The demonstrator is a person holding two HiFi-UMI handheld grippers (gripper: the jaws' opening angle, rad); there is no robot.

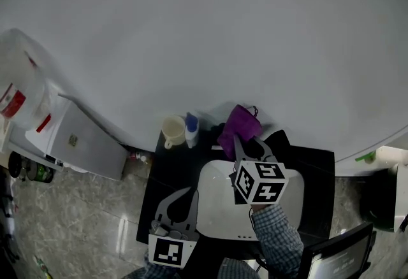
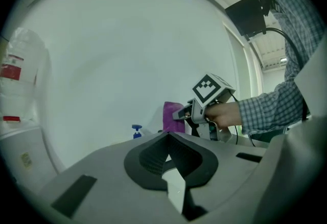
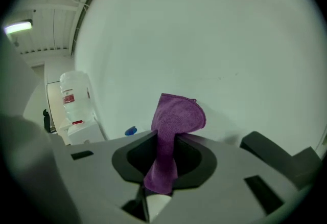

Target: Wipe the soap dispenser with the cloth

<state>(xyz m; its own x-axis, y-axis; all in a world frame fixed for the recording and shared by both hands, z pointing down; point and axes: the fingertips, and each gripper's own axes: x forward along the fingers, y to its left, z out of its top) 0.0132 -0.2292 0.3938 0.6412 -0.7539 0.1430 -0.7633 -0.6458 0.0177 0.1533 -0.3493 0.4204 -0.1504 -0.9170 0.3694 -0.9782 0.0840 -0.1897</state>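
Note:
A purple cloth [image 1: 241, 123] hangs bunched from my right gripper [image 1: 237, 141], which is shut on it above the back rim of the white sink [image 1: 213, 211]. In the right gripper view the cloth [image 3: 174, 118] runs up between the jaws of the right gripper [image 3: 163, 138] and flops over. The soap dispenser [image 1: 191, 129], white with a blue pump, stands at the back of the black counter, left of the cloth; only its blue top [image 2: 136, 130] [image 3: 131, 130] shows in the gripper views. My left gripper [image 1: 190, 190] is low at the sink's left edge, shut and empty [image 2: 168, 137].
A cream cup [image 1: 173, 131] stands just left of the dispenser. A white cabinet [image 1: 80, 139] with a large water jug [image 1: 18, 90] stands at far left. The white wall [image 1: 210, 29] rises close behind the counter. A dark screen [image 1: 331, 260] is at bottom right.

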